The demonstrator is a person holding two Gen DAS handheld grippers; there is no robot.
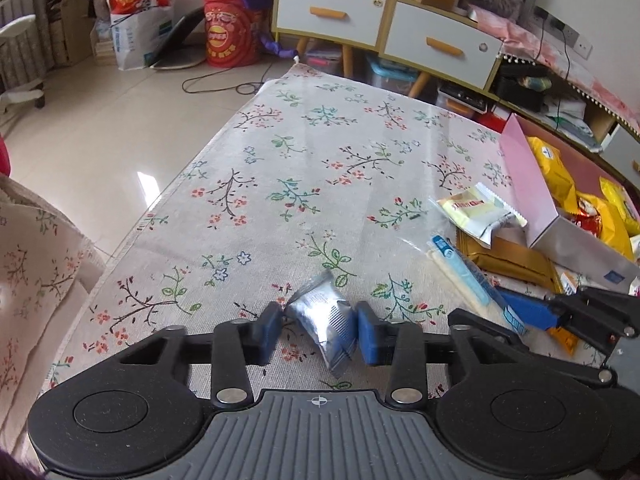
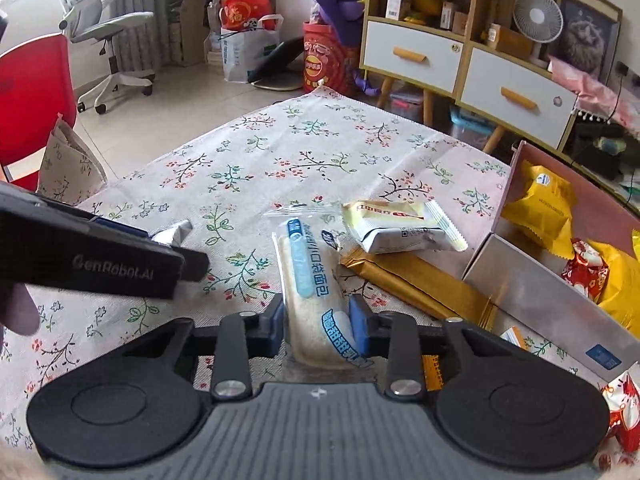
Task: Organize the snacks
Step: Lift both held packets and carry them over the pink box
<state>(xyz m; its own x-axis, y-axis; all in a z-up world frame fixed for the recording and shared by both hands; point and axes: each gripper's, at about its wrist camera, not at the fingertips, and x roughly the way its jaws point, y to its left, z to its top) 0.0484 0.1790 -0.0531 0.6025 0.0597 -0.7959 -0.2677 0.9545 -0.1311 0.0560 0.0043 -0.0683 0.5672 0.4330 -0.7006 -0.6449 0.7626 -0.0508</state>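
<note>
A small silver snack packet [image 1: 324,322] lies on the floral tablecloth [image 1: 320,152], and my left gripper [image 1: 318,330] is shut on it, both blue pads pressed against its sides. My right gripper [image 2: 318,326] is shut on a long clear-wrapped bread stick with blue print [image 2: 316,292]. From the right wrist view the left gripper [image 2: 188,258] comes in at the left with the silver packet [image 2: 176,234] at its tip. The right gripper [image 1: 560,314] shows at the right edge of the left wrist view, on the bread stick [image 1: 468,276].
An open pink box [image 2: 532,284] at the right holds yellow and red snack bags [image 2: 544,204]. A white-yellow wafer pack [image 2: 396,226] and a gold wrapper [image 2: 416,276] lie beside it. A red chair [image 2: 32,96] stands left; a drawer cabinet [image 2: 464,68] behind the table.
</note>
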